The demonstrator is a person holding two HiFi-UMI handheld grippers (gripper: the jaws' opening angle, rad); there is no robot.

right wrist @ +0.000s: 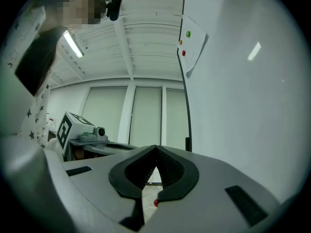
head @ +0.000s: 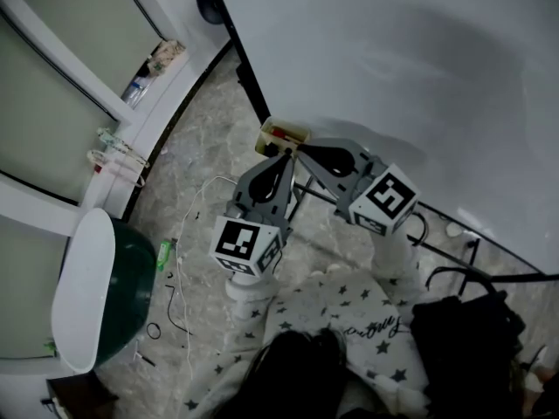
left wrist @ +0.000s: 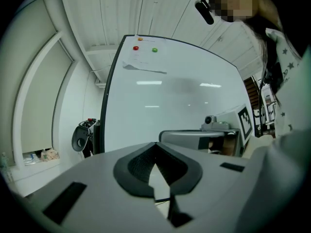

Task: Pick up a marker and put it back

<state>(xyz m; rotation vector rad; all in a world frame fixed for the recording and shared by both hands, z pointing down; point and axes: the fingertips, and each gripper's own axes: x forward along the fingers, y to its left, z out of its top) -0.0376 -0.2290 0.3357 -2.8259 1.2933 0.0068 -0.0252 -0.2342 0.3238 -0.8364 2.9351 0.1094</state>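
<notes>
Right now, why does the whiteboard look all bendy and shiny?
Left gripper view: the wide lens bows the whiteboard at its dark edge, and light glares off it as pale streaks. Right gripper view: same bowing, black corners, one bright glint. Head view: soft grey shadows across the board.

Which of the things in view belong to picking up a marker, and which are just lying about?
Job: left gripper, shut; right gripper, shut; tan tray holding a red item, likely the marker; whiteboard.
Lying about: floor cables; green container; black bag.
</notes>
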